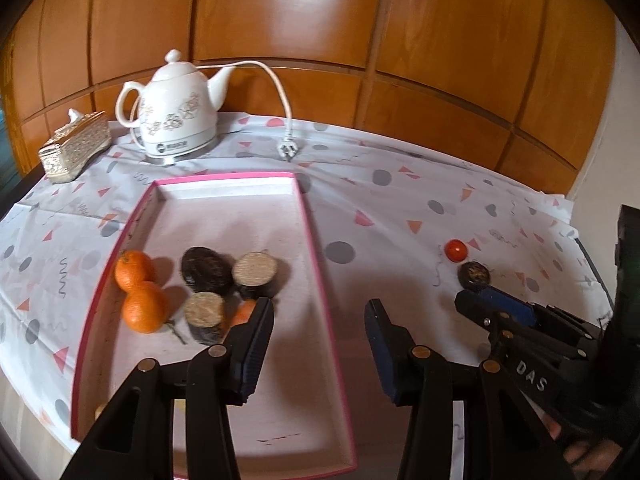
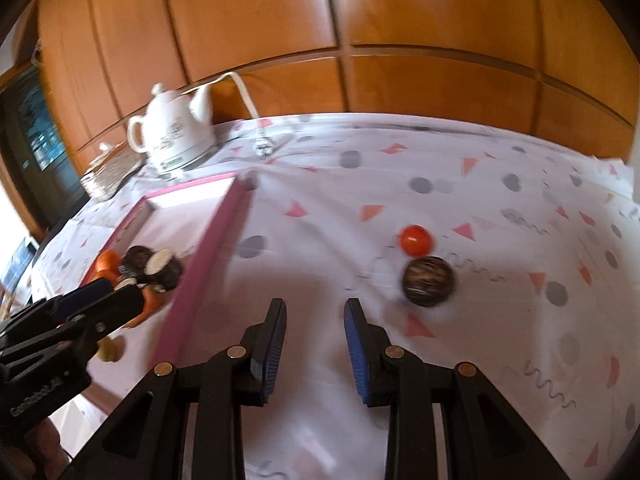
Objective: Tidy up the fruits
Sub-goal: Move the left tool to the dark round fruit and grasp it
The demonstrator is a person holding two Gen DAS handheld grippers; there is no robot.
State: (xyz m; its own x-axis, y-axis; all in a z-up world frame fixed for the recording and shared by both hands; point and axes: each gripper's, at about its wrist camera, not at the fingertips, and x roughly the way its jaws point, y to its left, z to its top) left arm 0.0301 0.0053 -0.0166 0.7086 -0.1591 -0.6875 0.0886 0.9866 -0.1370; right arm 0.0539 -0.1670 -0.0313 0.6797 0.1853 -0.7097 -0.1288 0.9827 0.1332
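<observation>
**Both claws released; two fruits outside the tray**

Your left claw (image 1: 318,344) hangs over the pink tray (image 1: 316,264), jaws apart, gripping nothing. The tray holds oranges (image 1: 134,270) and dark fruits (image 1: 206,268). Your right claw (image 2: 316,340) is likewise released and empty above the tablecloth (image 2: 400,184). Ahead of it, to the right, a tomato (image 2: 416,240) sits just beside a dark round fruit (image 2: 429,282), both well apart from the tray.
</observation>
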